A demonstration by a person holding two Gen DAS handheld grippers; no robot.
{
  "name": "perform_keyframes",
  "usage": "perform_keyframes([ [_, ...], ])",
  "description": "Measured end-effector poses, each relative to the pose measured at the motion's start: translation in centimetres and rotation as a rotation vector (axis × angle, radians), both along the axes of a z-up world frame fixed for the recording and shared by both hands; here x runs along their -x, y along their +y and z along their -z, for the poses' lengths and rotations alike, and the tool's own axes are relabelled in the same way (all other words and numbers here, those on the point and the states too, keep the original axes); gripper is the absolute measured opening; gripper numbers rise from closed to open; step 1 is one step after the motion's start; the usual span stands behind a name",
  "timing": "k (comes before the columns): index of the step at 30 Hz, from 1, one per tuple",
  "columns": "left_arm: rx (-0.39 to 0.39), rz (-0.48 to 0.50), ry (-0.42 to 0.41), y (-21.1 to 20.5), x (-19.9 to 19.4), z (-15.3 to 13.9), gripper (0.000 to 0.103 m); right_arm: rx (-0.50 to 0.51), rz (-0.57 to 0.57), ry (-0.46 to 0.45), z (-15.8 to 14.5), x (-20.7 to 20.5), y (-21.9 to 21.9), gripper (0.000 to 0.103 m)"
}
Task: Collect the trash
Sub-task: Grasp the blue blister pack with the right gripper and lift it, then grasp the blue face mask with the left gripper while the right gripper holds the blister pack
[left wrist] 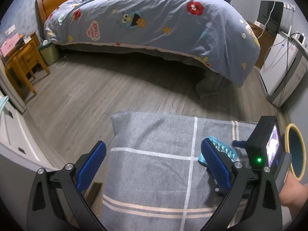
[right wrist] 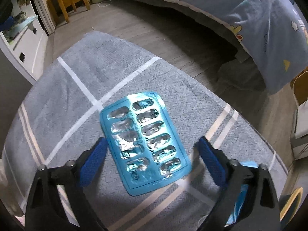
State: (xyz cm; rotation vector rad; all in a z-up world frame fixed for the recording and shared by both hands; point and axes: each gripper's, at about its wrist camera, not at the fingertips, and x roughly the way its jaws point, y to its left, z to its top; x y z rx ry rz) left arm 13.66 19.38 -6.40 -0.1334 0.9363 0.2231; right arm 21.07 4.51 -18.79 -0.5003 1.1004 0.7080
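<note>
Right fingers (right wrist: 100, 154): blue, mesh-textured pads, spread wide either side of a flat blue blister pack (right wrist: 144, 140), its pockets crushed foil, lying on grey checked towel (right wrist: 96, 73). Left gripper (left wrist: 154, 165): wide, empty, above towel.

On the duvet cover (left wrist: 154, 19), a small cloud-shaped sign with "WE WANT A COOKIE". Print on the blister pack (right wrist: 144, 142) too blurred for reading.

Left wrist view angles down across a grey towel (left wrist: 154, 154) toward the bed (left wrist: 154, 19); right wrist view looks steeply down, close above the blister pack (right wrist: 144, 140), sharing towel and bed
</note>
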Motion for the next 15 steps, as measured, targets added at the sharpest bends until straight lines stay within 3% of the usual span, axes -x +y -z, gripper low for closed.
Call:
perform_keyframes([
  [3, -0.001, 0.004, 0.01, -0.1, 0.0, 0.2, 0.098, -0.011, -0.008, 0.007, -0.3, -0.2, 0.2, 0.072],
  [8, -0.002, 0.01, 0.017, -0.6, -0.1, 0.2, 0.098, -0.013, -0.015, 0.035, -0.6, 0.0, 0.0, 0.071],
  [15, 0.008, 0.014, 0.02, -2.0, -0.3, 0.3, 0.098, -0.103, 0.072, 0.023, -4.6, -1.2, -3.1, 0.071],
])
